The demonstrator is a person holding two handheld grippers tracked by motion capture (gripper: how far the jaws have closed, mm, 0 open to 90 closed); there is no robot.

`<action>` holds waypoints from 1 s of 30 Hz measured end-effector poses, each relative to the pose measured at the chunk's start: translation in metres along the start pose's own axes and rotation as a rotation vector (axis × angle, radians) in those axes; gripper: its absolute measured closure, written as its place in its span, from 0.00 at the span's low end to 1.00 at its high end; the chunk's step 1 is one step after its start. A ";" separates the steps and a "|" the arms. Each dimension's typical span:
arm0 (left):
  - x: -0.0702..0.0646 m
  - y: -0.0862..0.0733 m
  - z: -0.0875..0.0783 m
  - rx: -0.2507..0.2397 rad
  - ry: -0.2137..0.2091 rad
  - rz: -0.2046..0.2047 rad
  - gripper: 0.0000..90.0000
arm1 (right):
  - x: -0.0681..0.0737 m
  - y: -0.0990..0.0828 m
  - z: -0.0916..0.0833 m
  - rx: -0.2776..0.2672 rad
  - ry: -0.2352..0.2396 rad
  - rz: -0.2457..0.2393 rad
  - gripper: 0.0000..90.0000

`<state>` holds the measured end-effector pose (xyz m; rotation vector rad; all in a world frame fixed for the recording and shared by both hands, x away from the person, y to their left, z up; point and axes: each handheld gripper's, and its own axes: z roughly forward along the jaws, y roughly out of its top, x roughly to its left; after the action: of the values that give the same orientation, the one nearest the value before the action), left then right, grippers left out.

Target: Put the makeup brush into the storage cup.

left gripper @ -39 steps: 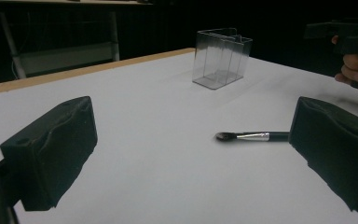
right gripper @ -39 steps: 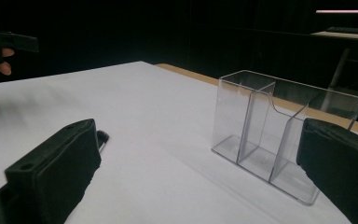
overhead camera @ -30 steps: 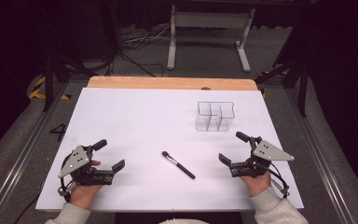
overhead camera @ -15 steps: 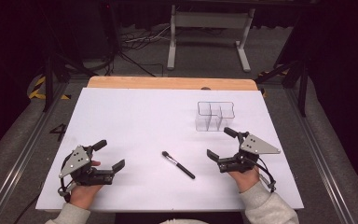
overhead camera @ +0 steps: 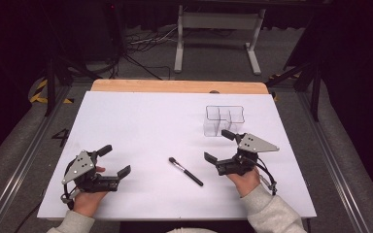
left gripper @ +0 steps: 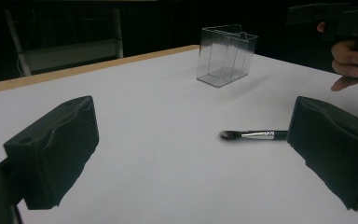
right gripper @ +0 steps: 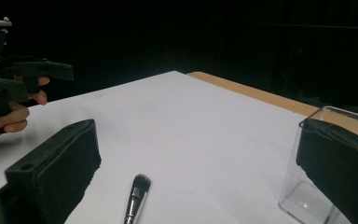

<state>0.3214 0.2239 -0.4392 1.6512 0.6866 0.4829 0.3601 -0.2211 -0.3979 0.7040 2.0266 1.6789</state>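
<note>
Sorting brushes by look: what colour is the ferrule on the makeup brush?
Silver, between dark bristles and a black handle on the makeup brush; clearest in the left gripper view.

White table sheet point(overhead camera: 150, 126); wooden table edge point(overhead camera: 175, 86) at far side; metal stand point(overhead camera: 218, 39) beyond; floor cables point(overhead camera: 141, 46) far left.

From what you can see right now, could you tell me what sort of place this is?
Probably a lab or studio recording station: a white-covered table in a dark room, cables on the floor behind it, and a person holding the left gripper and right gripper near a makeup brush.
</note>
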 end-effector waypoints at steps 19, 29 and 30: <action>0.001 0.001 0.003 0.001 -0.004 -0.001 0.04 | 0.006 0.028 0.022 0.299 0.079 -0.060 0.03; 0.001 0.002 0.006 0.012 -0.009 -0.004 0.04 | 0.010 0.045 0.024 0.511 0.073 -0.153 0.04; 0.001 0.002 0.006 0.010 -0.008 -0.005 0.04 | 0.010 0.046 0.025 0.541 0.075 -0.160 0.04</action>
<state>0.3264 0.2201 -0.4386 1.6592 0.6887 0.4698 0.3722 -0.1890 -0.3574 0.6255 2.5456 1.0832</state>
